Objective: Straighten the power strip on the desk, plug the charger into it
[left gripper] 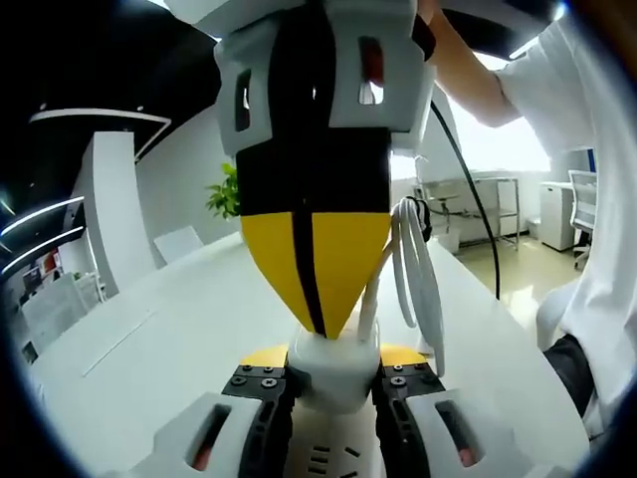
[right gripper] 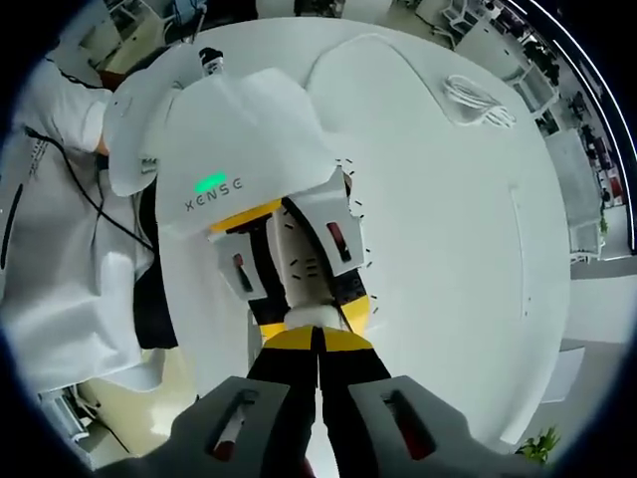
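White plastic dominates both views: the charger (left gripper: 333,370) is a rounded white block pinched between the jaws of the left tool (left gripper: 333,383), held just above the socket face of the power strip (left gripper: 333,460), whose slots show at the near edge of the left gripper view. The right tool (left gripper: 317,289) comes down from above with its yellow-tipped jaws pressed together, the tips touching the charger's top, as if pushing it down. The charger's white cable (left gripper: 418,279) loops up on its right. Judging by this, the plugging step is under way; whether the prongs are fully seated cannot be told, since the joint is hidden. The strip appears to lie square along the bench (left gripper: 179,329), so straightening looks done. The right gripper view looks down from above and adds what the other lacks: the left tool's (right gripper: 314,299) white housing, the right tool's (right gripper: 317,344) closed tips meeting the charger (right gripper: 311,317), a second coiled white cable (right gripper: 478,103) lying far off on the bench (right gripper: 448,249), and the person's white sleeve (right gripper: 60,249) at left.
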Demonstrator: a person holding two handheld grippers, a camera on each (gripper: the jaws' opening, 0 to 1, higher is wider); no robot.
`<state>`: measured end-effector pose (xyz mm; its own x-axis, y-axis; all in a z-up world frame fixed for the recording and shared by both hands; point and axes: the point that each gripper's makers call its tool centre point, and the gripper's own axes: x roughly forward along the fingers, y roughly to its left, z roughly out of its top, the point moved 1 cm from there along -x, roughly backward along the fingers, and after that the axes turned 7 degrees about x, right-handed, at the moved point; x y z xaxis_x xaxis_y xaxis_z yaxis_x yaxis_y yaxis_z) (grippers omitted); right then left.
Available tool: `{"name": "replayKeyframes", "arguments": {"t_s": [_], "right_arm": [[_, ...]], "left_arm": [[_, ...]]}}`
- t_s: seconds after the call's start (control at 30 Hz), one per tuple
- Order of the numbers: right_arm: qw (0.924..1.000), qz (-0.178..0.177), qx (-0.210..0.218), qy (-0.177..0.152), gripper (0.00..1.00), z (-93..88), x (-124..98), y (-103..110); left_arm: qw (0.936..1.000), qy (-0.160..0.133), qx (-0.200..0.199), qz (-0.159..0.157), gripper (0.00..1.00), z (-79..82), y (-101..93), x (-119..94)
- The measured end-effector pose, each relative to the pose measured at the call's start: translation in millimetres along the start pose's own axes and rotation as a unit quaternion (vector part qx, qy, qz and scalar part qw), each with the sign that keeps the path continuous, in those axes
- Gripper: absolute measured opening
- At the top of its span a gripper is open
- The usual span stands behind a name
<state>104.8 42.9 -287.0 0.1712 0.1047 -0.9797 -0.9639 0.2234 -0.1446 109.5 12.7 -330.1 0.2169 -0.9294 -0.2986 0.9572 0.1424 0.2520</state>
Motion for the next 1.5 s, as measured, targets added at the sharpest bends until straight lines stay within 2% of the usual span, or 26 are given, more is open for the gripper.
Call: {"name": "replayKeyframes", "arguments": {"t_s": [0.1,0.23,0.7,0.87,1.3,1.5], "right_arm": [[1.0000,0.000,0.003,-0.001,0.00,-0.5,0,0],[1.0000,-0.006,0.000,0.001,0.00,-0.7,0,1],[0.9998,-0.011,0.012,-0.011,0.00,-0.1,0,-3],[0.9997,-0.021,0.002,-0.012,0.00,2.2,0,-4],[1.0000,0.005,0.003,-0.001,0.00,4.8,1,-10],[0.9996,-0.026,-0.012,0.005,0.00,3.2,1,-3]], "left_arm": [[0.9999,0.010,-0.005,-0.002,0.32,0.6,0.5,1],[0.9999,0.010,0.007,0.004,0.32,-0.3,0.7,1],[0.9998,0.016,0.003,0.008,0.33,-3.6,2.3,3],[0.9996,0.024,-0.014,0.002,0.33,-7.1,2.5,2],[0.9996,0.024,-0.013,0.003,0.32,-7.7,4.1,1],[0.9996,0.026,-0.009,0.001,0.33,-8.9,2.3,2]]}}
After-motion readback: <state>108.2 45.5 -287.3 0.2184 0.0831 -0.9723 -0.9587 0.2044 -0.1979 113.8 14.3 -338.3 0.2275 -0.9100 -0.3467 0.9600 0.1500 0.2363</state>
